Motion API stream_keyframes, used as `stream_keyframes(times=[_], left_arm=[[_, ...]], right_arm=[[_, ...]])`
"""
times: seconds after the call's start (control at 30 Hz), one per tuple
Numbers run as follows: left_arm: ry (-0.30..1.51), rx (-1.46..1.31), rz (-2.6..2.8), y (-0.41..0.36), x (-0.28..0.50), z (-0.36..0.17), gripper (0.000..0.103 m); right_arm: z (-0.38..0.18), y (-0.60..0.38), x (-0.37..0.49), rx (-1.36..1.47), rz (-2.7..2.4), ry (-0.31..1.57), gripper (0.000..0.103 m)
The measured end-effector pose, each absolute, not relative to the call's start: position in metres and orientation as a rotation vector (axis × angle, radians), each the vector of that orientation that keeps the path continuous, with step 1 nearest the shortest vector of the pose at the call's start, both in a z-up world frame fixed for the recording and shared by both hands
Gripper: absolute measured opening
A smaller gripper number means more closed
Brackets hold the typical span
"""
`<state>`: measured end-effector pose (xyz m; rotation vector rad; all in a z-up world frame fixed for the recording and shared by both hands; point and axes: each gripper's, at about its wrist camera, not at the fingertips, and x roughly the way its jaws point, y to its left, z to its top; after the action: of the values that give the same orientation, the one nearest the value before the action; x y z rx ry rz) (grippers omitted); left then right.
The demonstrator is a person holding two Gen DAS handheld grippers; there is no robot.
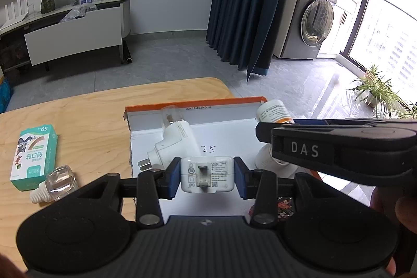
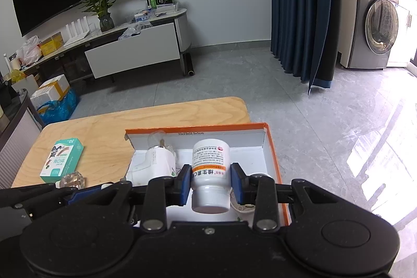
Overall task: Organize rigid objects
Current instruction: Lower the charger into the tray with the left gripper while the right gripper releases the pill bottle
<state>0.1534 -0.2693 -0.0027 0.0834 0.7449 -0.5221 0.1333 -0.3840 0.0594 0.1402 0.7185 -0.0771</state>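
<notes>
My left gripper (image 1: 207,177) is shut on a white charger block (image 1: 207,173), prongs facing the camera, held just above the orange-rimmed white box (image 1: 192,106). My right gripper (image 2: 210,184) is shut on a white pill bottle (image 2: 211,173) with an orange-banded label, cap toward the camera, above the same box (image 2: 272,147). A white plug-in night light with a clear bulb (image 1: 173,140) lies in the box's left part; it also shows in the right wrist view (image 2: 159,160). The right gripper's body (image 1: 338,147) crosses the left wrist view at right.
On the wooden table (image 1: 91,116) left of the box lie a green carton (image 1: 34,155) and a small clear bottle with a white cap (image 1: 56,183). Another white object (image 1: 273,163) lies in the box's right part. The table's right edge drops to the grey floor.
</notes>
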Motion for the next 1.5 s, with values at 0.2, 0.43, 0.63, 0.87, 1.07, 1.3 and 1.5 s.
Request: stream_keyframes(times=[0.2, 0.43, 0.63, 0.87, 1.07, 1.3, 1.5], left_arm=[[0.750, 0.083, -0.524, -0.270, 0.154, -0.004, 0.042], [0.751, 0.086, -0.529, -0.272, 0.153, -0.004, 0.042], [0.754, 0.088, -0.534, -0.274, 0.153, -0.006, 0.042], [0.760, 0.091, -0.542, -0.277, 0.153, -0.008, 0.042], [0.769, 0.092, -0.550, -0.279, 0.154, -0.011, 0.042], [0.775, 0.073, -0.596, -0.282, 0.153, -0.013, 0.043], [0.754, 0.055, -0.601, -0.278, 0.147, -0.003, 0.058]], right_arm=[[0.058, -0.383, 0.136, 0.141, -0.076, 0.723, 0.040], [0.055, -0.383, 0.139, 0.143, -0.075, 0.728, 0.040], [0.052, -0.383, 0.142, 0.146, -0.072, 0.735, 0.040], [0.048, -0.384, 0.146, 0.153, -0.072, 0.744, 0.040], [0.042, -0.383, 0.150, 0.163, -0.072, 0.755, 0.041], [0.044, -0.383, 0.150, 0.162, -0.085, 0.738, 0.043], [0.059, -0.388, 0.137, 0.163, -0.125, 0.691, 0.053]])
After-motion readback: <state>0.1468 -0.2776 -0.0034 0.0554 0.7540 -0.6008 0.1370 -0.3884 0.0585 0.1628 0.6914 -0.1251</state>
